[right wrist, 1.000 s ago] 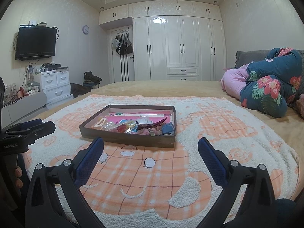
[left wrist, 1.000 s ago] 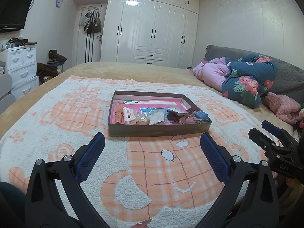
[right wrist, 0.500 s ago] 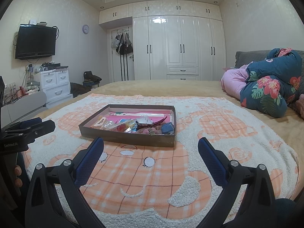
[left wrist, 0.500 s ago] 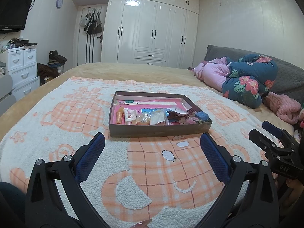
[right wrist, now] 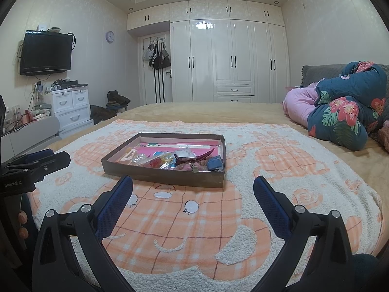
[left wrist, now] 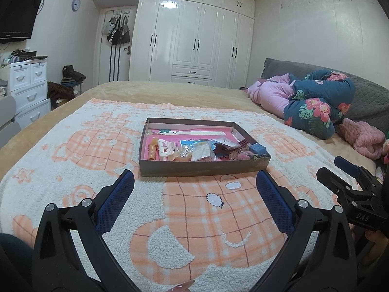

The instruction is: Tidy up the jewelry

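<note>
Hovering low over the blanket point(left wrist: 194, 219), the left gripper point(left wrist: 194, 185) has its blue-padded fingers point(left wrist: 114, 202) spread wide with nothing between them. The right gripper point(right wrist: 193, 188) is the same: fingers point(right wrist: 269, 204) far apart, empty, above the same fleece.

Each camera catches the other tool. From the left wrist, the right gripper appears at 3 o'clock, edge-on. From the right wrist, the left gripper shows at 9 o'clock, with fingertips of the holding hand point(right wrist: 22, 223) just below it.

Ahead at 12 o'clock lies the tray point(left wrist: 204, 168), a shallow brown box resting flat on the blanket, apart from both grippers. The left view shows an orange coil point(left wrist: 152, 152) and a white clip point(left wrist: 165, 149) at its near-left corner, small clear bags point(left wrist: 200, 152) in the middle, and a blue block point(left wrist: 259, 149) at near right. The right view shows a dark red hair clip point(right wrist: 194, 158) propped across the pile, hard to make out from the left. The smallest pieces are too blurred to name.

Beyond the tray the tan bedspread point(right wrist: 206, 112) runs on. A floral quilt point(right wrist: 345, 119) and pink bedding point(right wrist: 299, 107) are heaped at 2 o'clock. White wardrobes point(right wrist: 231, 58) fill the far wall, with bags point(right wrist: 158, 56) hung on a door. White drawers point(right wrist: 70, 107) stand at 10 o'clock, under a wall TV point(right wrist: 46, 52) and a clock point(right wrist: 110, 36).
</note>
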